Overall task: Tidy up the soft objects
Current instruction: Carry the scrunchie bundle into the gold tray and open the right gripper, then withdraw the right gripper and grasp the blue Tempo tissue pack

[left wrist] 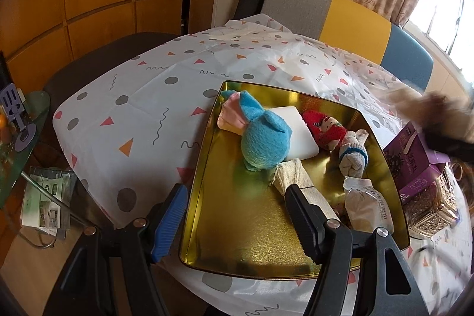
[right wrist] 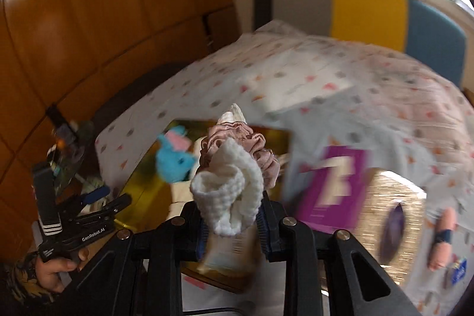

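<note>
While the left gripper [left wrist: 237, 222] gapes over the gold tray [left wrist: 254, 245], only the right wrist view shows the right gripper [right wrist: 232, 222] fingers pinching white cloth [right wrist: 229, 194]

Glossy gold metal tray [left wrist: 257, 233]; fuzzy blue plush [left wrist: 263, 141]; knitted white cloth [right wrist: 229, 197].

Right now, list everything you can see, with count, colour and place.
tray: one, gold, on the table
blue plush: one, in the tray
red doll: one, in the tray
white block: one, under the plush
sock roll: one, white with blue band, in the tray
wipes pack: one, white, tray's right edge
purple box: one, right of the tray
tablecloth: one, white, patterned
white cloth: one, in the right gripper
pink scrunchie: one, with the cloth
left gripper: open, empty, over the tray
right gripper: shut on the cloth
</note>
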Available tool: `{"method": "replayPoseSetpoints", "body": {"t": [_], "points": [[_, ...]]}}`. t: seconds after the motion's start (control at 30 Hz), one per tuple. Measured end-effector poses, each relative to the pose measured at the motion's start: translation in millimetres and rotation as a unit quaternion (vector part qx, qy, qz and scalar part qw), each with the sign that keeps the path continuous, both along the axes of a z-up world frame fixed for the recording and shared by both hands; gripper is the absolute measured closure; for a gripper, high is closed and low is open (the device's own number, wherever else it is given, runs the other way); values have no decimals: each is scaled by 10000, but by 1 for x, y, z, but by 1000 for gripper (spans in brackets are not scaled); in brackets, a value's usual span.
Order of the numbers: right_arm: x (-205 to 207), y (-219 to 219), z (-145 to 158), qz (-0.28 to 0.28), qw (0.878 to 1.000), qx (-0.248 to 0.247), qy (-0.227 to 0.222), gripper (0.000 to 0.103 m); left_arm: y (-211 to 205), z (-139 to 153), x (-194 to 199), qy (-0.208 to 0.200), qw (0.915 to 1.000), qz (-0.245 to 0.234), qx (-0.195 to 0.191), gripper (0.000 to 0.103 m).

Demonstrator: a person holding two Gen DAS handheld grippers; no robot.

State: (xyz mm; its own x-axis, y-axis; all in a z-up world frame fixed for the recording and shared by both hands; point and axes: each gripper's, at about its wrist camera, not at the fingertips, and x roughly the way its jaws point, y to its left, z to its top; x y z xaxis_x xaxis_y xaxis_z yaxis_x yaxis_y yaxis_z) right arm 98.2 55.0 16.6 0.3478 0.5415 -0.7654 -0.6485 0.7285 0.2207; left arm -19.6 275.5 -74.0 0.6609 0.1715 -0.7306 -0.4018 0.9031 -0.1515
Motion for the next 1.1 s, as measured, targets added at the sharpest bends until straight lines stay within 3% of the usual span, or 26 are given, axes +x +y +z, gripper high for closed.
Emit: {"method": "replayPoseSetpoints", "body": {"t": [0.17,0.27,0.43,0.7,1.1], "points": [[13,62,-60,31,9979,-176,627,74,5,-3,-6,18,10000,56,69,34],[21,71,-89,-59,9954,-406,869,69,9,-8,-6,61,9999,93,30,34],[30,67,-103,-203,9942,-523,918,61,10,-13,-6,104,9999,84,-12,34],[15,48,-82,-264,9977,-350,508,54,3,-7,-6,40,10000,32,81,34],[-17,9,-29,-225,9987,-254,-392,54,-10,6,-9,-92,9993,-113,330,34]]}}
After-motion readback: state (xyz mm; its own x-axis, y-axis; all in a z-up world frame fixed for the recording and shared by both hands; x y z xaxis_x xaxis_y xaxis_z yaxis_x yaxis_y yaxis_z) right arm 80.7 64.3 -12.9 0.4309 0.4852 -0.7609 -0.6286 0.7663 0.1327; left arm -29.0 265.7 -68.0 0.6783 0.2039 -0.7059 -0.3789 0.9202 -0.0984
